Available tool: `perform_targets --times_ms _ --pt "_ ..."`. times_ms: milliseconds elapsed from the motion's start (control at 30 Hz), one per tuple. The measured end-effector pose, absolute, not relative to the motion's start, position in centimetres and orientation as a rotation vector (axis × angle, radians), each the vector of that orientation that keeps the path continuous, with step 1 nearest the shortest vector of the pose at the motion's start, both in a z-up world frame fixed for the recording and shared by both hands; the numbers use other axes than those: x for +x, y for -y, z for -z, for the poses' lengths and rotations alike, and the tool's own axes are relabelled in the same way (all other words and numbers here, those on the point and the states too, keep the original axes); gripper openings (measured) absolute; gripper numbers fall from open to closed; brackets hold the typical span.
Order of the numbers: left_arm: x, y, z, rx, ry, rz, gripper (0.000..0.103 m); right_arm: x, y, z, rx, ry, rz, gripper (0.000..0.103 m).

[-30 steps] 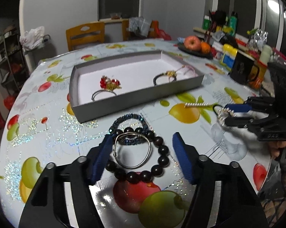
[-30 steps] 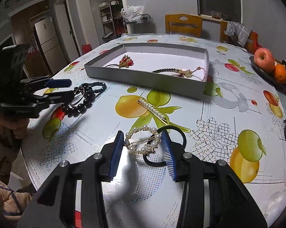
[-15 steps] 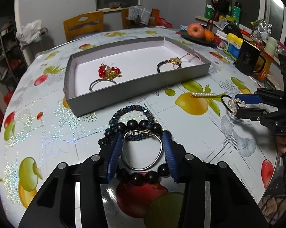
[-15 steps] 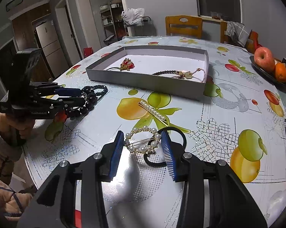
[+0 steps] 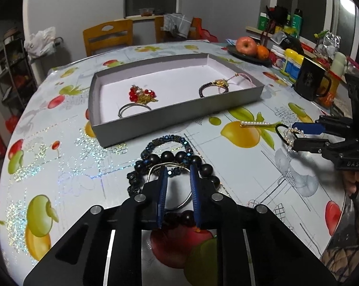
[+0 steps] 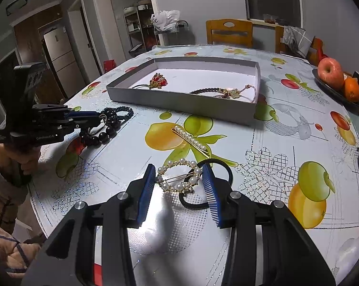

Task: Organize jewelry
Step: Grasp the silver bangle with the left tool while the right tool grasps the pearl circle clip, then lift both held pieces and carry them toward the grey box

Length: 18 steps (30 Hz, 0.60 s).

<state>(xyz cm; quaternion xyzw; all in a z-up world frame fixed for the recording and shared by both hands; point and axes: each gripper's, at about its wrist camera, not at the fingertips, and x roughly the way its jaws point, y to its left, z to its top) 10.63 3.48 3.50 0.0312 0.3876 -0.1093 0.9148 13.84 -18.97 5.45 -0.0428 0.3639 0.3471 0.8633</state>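
Jewelry pile of bracelets (image 5: 172, 164) at lower centre, left gripper (image 5: 178, 186) marked "GenRoboAI" closing around its silver bangle (image 5: 155, 170); right gripper (image 6: 179, 181) marked "DAS", jaws half-wide, flanking pearl ring clip (image 6: 178, 175).

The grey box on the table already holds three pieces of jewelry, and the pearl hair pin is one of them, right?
Not quite. The pearl hair pin lies on the table, outside the grey box, as the right wrist view shows.

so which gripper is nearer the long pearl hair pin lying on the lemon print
Right. The right gripper sits just short of the pearl hair pin, around the pearl ring clip. The left gripper is farther off, closing over the bracelets.
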Motion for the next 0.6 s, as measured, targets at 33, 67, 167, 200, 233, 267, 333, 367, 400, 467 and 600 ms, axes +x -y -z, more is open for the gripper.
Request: perform_targets --times_ms 33,67,167,200,233,267,333,367,400,467,600 --pt "10.6 -3.5 -3.5 0.066 -0.798 0.225 0.028 13.8 19.0 -5.4 -0.090 -0.764 -0.728 0.041" --pt "10.6 -3.4 -3.5 0.068 -0.799 0.226 0.028 13.8 19.0 -5.4 -0.090 -0.765 -0.729 0.041" --pt "10.8 -3.1 -3.2 0.082 -0.821 0.241 0.028 13.8 19.0 -5.5 -0.090 -0.764 -0.728 0.041" --pt "10.8 -2.9 -3.0 0.087 -0.832 0.247 0.028 13.9 19.0 -5.4 -0.089 -0.764 -0.728 0.041" --pt "10.9 -2.7 -2.8 0.090 -0.843 0.254 0.028 13.9 19.0 -5.4 -0.089 -0.764 -0.727 0.041" --pt "11.0 -2.7 -2.7 0.096 -0.850 0.253 0.028 13.9 19.0 -5.4 -0.088 -0.765 -0.728 0.041" --pt "11.3 -2.6 -2.3 0.100 -0.872 0.248 0.028 13.9 19.0 -5.4 -0.089 -0.764 -0.727 0.041" --pt "11.3 -2.6 -2.3 0.102 -0.874 0.246 0.028 13.8 19.0 -5.4 -0.089 -0.764 -0.728 0.041" --pt "11.3 -2.6 -2.3 0.108 -0.875 0.246 0.028 13.9 19.0 -5.4 -0.088 -0.764 -0.728 0.041" --pt "11.4 -2.4 -2.2 0.124 -0.875 0.241 0.017 13.9 19.0 -5.4 -0.087 -0.764 -0.728 0.041" --pt "11.2 -2.1 -2.2 0.139 -0.866 0.252 0.005 13.8 19.1 -5.4 -0.085 -0.762 -0.727 0.041"
